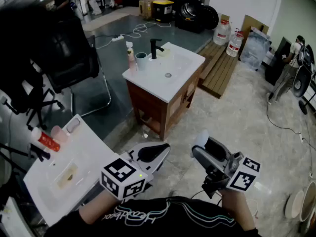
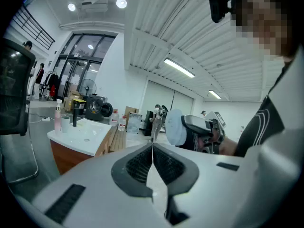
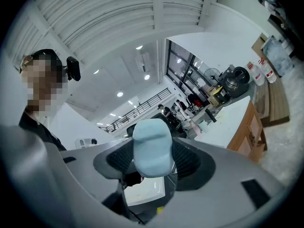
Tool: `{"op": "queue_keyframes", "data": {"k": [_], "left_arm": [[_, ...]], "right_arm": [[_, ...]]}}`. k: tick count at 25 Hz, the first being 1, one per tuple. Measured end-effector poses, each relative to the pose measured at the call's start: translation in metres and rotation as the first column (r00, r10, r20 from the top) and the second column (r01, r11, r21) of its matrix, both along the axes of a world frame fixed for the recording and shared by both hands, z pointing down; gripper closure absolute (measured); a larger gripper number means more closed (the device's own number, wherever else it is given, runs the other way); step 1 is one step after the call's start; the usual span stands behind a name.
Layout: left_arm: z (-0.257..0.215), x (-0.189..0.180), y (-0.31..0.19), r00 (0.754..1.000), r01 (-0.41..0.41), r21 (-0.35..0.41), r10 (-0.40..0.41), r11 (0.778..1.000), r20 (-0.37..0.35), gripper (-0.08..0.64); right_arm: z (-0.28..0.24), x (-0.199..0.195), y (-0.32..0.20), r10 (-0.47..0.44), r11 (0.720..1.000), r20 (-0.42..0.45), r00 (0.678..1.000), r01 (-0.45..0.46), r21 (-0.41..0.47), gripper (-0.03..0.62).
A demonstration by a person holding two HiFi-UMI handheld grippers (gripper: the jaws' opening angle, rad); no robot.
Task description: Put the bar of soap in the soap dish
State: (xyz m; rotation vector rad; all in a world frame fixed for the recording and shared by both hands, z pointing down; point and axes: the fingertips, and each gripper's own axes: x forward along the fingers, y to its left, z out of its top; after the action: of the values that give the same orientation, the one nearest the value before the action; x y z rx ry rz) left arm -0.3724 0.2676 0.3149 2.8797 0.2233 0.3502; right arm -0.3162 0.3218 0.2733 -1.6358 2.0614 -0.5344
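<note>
A pale blue bar of soap (image 3: 152,147) sits between the pads of my right gripper (image 3: 152,152), which is shut on it and held about level. In the head view the right gripper (image 1: 201,151) hangs low and right of centre, with the soap (image 1: 200,139) at its tip. Just to its left, my left gripper (image 1: 154,154) has its jaws closed together with nothing in them (image 2: 153,144). From the left gripper view the soap (image 2: 174,127) shows in the other gripper. A shallow clear dish (image 1: 67,176) lies on the white counter (image 1: 94,152) at lower left.
A white sink vanity (image 1: 183,65) on a wooden cabinet stands ahead, with a black faucet (image 1: 155,48), a cup (image 1: 141,60) and a pump bottle (image 1: 131,56). A black office chair (image 1: 64,58) is at left; water jugs (image 1: 229,36) and a wooden pallet (image 1: 219,70) behind.
</note>
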Motion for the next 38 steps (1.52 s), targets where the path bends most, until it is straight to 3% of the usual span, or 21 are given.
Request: {"op": "queue_keyframes", "data": {"k": [8, 22, 28, 38], "left_arm": [[-0.011, 0.026, 0.015, 1.000, 0.012, 0.005, -0.012, 1.000, -0.012, 0.537], [-0.027, 0.110, 0.074, 0.998, 0.037, 0.024, -0.036, 0.999, -0.043, 0.537], [-0.026, 0.135, 0.106, 0.999, 0.000, 0.046, 0.002, 0.999, -0.044, 0.537], [-0.022, 0.160, 0.085, 0.998, -0.005, 0.031, 0.007, 1.000, -0.056, 0.537]], "right_arm": [[-0.008, 0.031, 0.015, 0.000, 1.000, -0.027, 1.000, 0.000, 0.002, 0.319], [-0.024, 0.110, 0.071, -0.024, 1.000, -0.061, 0.998, 0.025, 0.011, 0.319], [-0.025, 0.137, 0.098, 0.010, 0.999, -0.052, 0.999, -0.008, 0.041, 0.319], [-0.011, 0.164, 0.085, 0.013, 1.000, -0.047, 0.999, -0.011, 0.029, 0.319]]}}
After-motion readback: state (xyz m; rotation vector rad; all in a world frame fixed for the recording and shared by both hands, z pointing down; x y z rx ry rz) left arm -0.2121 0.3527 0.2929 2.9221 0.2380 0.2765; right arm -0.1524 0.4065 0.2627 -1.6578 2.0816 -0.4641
